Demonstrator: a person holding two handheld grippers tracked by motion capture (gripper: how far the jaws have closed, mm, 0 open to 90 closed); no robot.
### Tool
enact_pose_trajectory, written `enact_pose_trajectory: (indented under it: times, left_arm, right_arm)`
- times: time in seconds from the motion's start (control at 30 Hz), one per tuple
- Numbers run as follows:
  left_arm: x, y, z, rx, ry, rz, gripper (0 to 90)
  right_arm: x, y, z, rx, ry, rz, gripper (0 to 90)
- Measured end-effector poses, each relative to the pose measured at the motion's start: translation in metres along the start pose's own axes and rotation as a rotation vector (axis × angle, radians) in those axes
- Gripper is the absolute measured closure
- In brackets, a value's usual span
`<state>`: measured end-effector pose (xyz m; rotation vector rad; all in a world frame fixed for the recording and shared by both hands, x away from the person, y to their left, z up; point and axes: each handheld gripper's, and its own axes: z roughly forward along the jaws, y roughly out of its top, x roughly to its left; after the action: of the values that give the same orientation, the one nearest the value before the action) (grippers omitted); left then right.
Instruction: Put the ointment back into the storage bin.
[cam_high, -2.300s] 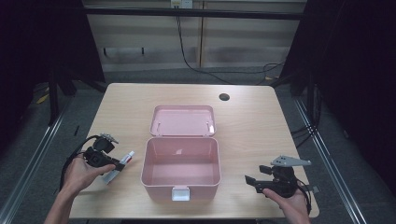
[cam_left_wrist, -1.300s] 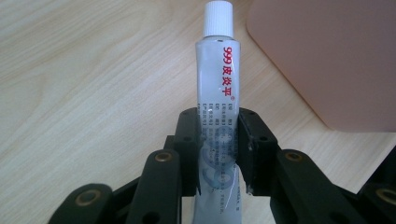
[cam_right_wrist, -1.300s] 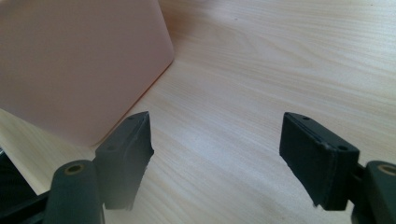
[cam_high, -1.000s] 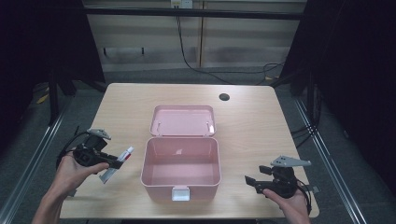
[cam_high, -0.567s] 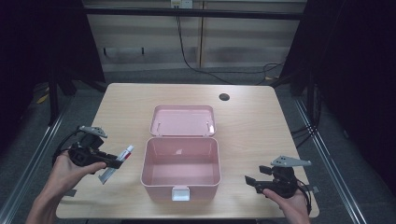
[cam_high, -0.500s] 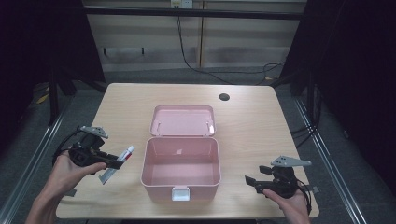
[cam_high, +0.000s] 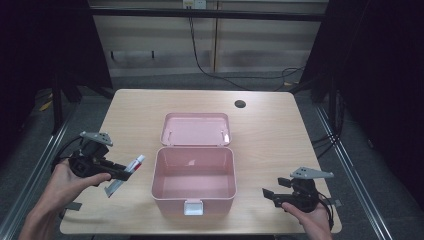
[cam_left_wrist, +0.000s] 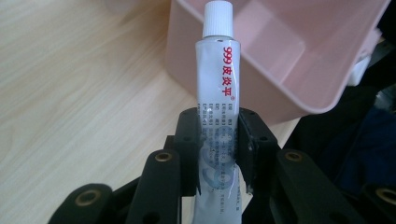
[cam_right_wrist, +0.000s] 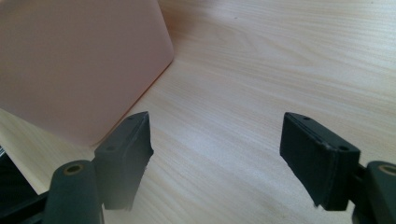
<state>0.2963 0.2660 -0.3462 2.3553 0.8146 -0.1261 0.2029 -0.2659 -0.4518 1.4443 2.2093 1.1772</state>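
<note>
My left gripper (cam_left_wrist: 218, 144) clamps the ointment tube (cam_left_wrist: 217, 100) low, cap far beyond my fingertips; it could pivot, clipping the pink box (cam_left_wrist: 299, 51) rim. Right gripper (cam_right_wrist: 217, 154) gapes, holding nothing.

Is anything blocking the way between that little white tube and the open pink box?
Nothing visible does. The left gripper holds the tube just left of the pink box, its cap pointing at the box's near wall. The lid lies folded back and the box looks empty.

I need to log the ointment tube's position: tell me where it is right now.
In the high view the ointment tube sits at the table's left, clamped in the left gripper just left of the open pink box, its white cap pointing toward the box.
</note>
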Motion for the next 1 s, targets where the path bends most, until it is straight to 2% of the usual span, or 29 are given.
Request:
enact_pose_trajectory:
  times: [0.07,0.13,0.23,0.37,0.47,0.57,0.7,1.0]
  left_arm:
    - [-0.001,0.001,-0.001,0.001,-0.01,0.015,71.3]
    - [-0.005,0.006,-0.004,-0.004,0.0,0.028,71.3]
    - [-0.009,0.013,-0.005,-0.004,-0.019,0.057,71.3]
    - [-0.02,0.021,-0.004,0.028,-0.017,0.075,71.3]
    - [-0.026,0.025,-0.005,0.025,-0.009,0.092,71.3]
    - [-0.036,0.032,-0.006,0.025,-0.024,0.129,71.3]
    - [-0.044,0.042,-0.004,0.025,-0.032,0.154,71.3]
    - [-0.051,0.059,0.008,0.023,-0.058,0.179,71.2]
  right_arm:
    - [0.0,0.0,0.0,0.0,0.001,-0.001,24.6]
    - [0.0,0.0,0.0,-0.001,0.001,-0.002,24.6]
    - [0.0,0.0,0.0,-0.001,0.001,-0.002,24.5]
    - [0.0,0.0,0.0,-0.001,0.001,-0.001,24.3]
    - [0.0,0.0,0.0,-0.001,0.002,-0.001,24.3]
    - [0.0,0.0,0.0,0.003,0.002,0.002,24.2]
    - [0.0,0.0,0.0,0.001,0.003,-0.003,24.3]
    - [-0.002,0.0,-0.001,-0.009,-0.003,0.015,20.6]
